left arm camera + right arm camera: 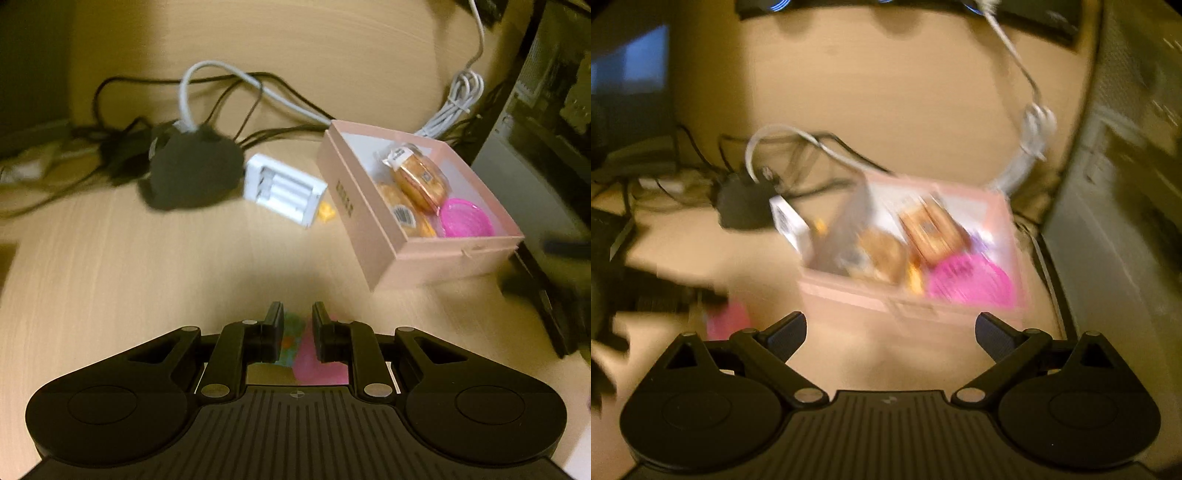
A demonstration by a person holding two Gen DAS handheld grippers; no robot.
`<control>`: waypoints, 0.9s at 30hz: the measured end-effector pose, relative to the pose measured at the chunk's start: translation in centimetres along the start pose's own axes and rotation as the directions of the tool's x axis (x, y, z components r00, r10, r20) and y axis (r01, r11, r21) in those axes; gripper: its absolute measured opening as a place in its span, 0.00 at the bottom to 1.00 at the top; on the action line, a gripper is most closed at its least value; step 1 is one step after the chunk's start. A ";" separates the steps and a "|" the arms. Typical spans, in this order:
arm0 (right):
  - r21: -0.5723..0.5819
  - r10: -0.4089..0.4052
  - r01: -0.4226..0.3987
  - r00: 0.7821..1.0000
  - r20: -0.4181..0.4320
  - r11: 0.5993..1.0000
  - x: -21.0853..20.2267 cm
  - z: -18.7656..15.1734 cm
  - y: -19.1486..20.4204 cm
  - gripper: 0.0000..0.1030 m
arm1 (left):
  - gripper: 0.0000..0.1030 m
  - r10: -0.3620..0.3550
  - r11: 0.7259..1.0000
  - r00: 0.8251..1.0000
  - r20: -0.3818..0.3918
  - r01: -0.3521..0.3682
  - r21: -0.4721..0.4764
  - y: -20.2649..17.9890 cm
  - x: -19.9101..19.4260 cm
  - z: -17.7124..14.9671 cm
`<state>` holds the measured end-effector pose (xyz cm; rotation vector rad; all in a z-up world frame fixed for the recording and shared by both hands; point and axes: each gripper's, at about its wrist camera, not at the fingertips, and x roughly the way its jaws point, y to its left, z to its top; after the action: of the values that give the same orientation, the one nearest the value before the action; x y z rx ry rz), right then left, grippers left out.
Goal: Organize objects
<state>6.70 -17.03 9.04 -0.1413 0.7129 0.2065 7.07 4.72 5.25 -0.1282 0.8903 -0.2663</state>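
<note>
A pink open box [436, 258] stands on the wooden desk, right of centre in the left wrist view. It holds two wrapped golden pastries [419, 177] and a pink round item [467, 218]. My left gripper [298, 314] is shut on a pink and multicoloured packet [314, 354], low over the desk in front of the box. In the blurred right wrist view my right gripper [890, 328] is open and empty, just in front of the same box [849, 291]. The pink packet [727, 319] shows at its left.
A white battery charger [284, 192] and a small yellow piece [327, 212] lie left of the box. A black adapter [192, 173] with tangled black and grey cables [221, 74] sits behind. A dark computer case [535, 147] stands at the right.
</note>
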 end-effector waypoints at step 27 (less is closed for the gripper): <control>-0.233 0.240 -0.274 0.957 -0.164 0.933 13.4 8.5 19.5 0.80 | 0.19 -0.005 0.932 0.992 0.124 0.050 -0.360 12.2 -10.3 -8.5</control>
<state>17.43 5.41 5.41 -0.3081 0.8362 0.5457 -3.61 19.32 4.95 -0.4961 0.8096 -0.1153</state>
